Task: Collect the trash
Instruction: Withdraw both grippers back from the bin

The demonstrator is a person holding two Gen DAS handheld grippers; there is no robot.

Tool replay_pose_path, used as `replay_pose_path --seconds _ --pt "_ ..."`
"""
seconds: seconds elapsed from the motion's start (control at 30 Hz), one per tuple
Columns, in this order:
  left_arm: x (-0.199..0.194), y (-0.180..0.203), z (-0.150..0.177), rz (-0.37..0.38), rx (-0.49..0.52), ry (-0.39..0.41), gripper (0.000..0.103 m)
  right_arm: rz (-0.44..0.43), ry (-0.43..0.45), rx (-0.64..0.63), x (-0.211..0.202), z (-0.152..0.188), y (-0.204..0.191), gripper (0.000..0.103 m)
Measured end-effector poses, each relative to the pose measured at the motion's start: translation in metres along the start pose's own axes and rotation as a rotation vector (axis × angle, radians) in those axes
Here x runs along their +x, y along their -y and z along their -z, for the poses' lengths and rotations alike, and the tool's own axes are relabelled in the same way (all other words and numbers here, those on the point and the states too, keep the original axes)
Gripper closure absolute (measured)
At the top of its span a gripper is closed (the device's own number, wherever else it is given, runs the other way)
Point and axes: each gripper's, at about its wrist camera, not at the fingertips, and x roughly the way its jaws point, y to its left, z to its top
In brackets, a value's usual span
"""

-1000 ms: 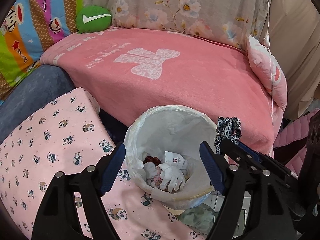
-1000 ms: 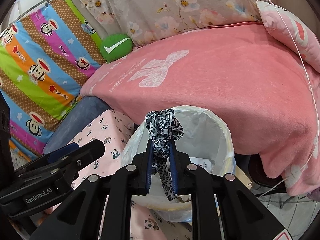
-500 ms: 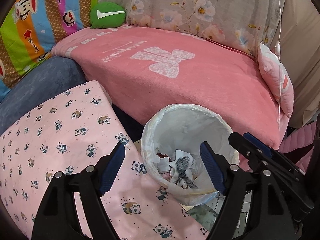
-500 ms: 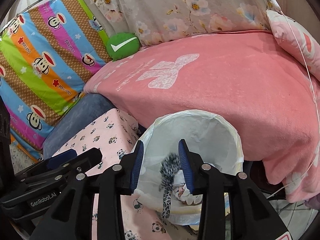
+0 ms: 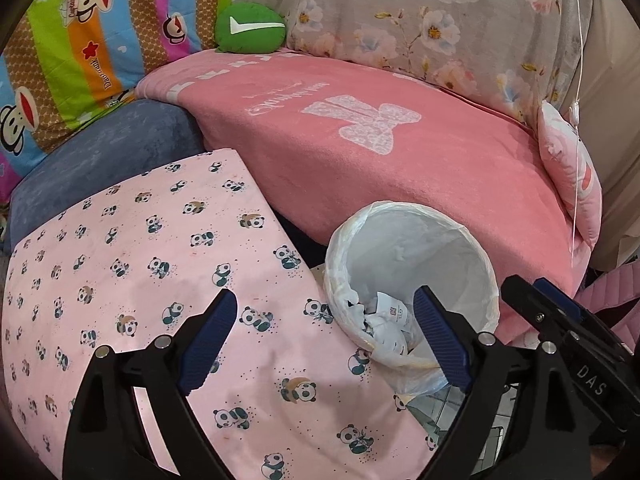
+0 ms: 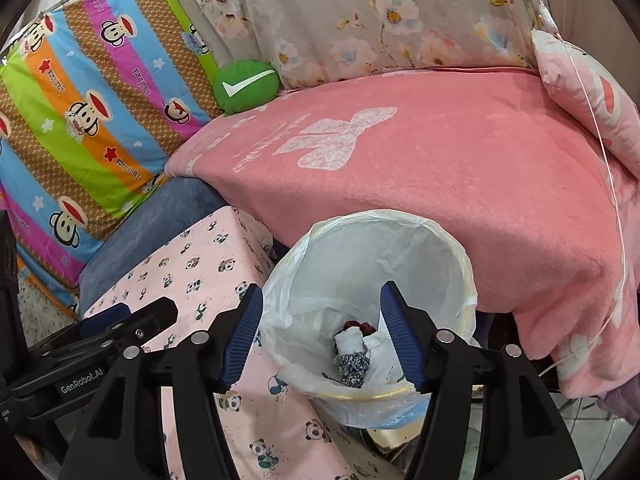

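A round bin lined with a white plastic bag [image 6: 424, 236] [image 5: 448, 236] stands between the pink bed and a panda-print cushion. Inside lie white crumpled scraps and the leopard-print scrunchie [image 6: 354, 364], which rests on the heap. My right gripper [image 6: 322, 336] hovers over the bin's mouth; its jaws are opening and nothing is between them. My left gripper [image 5: 326, 342] hangs over the panda-print cushion [image 5: 132, 264] beside the bin, its jaws opening wide and empty. Each gripper's black body shows at the edge of the other's view.
A pink blanket [image 5: 380, 152] covers the bed behind the bin. A green round pillow [image 5: 250, 28], a striped monkey-print quilt [image 6: 88, 108] and floral fabric [image 5: 420, 12] line the back. A blue cushion [image 5: 108, 156] lies left. A pink pillow [image 5: 572, 176] and a thin white cord [image 5: 576, 80] hang at right.
The right gripper opened and let the leopard-print scrunchie drop into the bin. The left gripper slid left, off the bin and over the panda cushion, and opened wider.
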Motion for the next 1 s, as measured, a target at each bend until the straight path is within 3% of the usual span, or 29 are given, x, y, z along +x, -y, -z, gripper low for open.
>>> replay_pose_path --seconds 0.3,0.5,0.57,1.0 --pt "-0.012 -0.008 0.014 -0.069 0.002 0.013 0.010 0.081 -0.010 -0.064 -0.020 0.018 -0.012 0.018" --pt "-0.017 -0.011 0.022 -0.085 -0.001 0.021 0.010 0.107 -0.036 -0.091 -0.025 0.029 -0.010 0.016" --pt "-0.020 -0.011 0.026 -0.092 0.002 0.030 0.010 0.109 -0.053 -0.117 -0.027 0.033 -0.012 0.010" --pt "-0.023 0.000 0.037 -0.115 0.053 0.039 0.010 0.160 -0.044 -0.125 -0.038 0.045 -0.007 0.010"
